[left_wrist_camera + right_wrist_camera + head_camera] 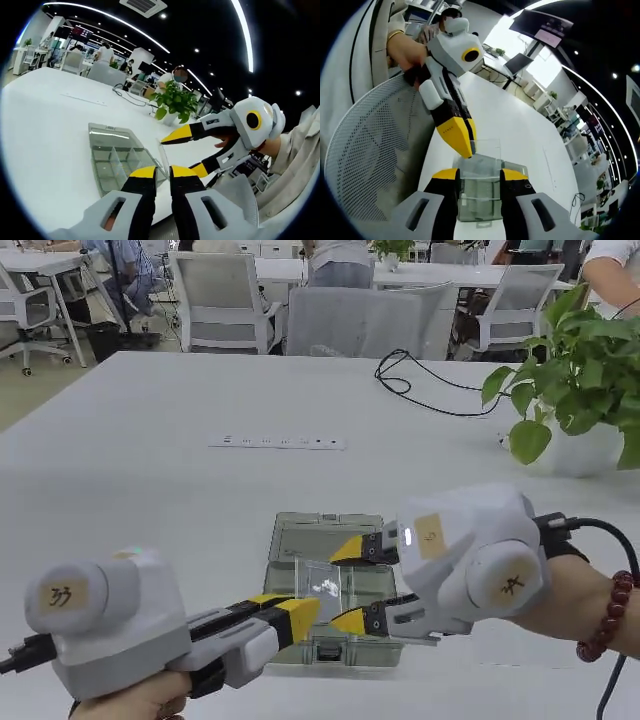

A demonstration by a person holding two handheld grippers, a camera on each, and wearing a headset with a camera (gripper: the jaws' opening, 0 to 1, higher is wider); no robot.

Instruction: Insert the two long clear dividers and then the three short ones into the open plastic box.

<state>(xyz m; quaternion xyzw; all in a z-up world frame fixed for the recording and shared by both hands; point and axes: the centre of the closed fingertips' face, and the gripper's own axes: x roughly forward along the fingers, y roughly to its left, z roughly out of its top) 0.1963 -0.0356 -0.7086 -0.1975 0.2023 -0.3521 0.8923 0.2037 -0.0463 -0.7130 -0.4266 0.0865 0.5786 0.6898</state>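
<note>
Ahead of the gap between the right gripper's [348,585] parted fingers: clear divider [487,148], pinched upright by the left gripper [300,618].
Beneath both sets of fingertips: open plastic box [300,525].
Beyond the fingertips: bare tabletop [150,460] up to the power strip [277,442].
Far right: black cable [381,372], potted plant [575,390].
Behind the table: chairs [225,300].
</note>
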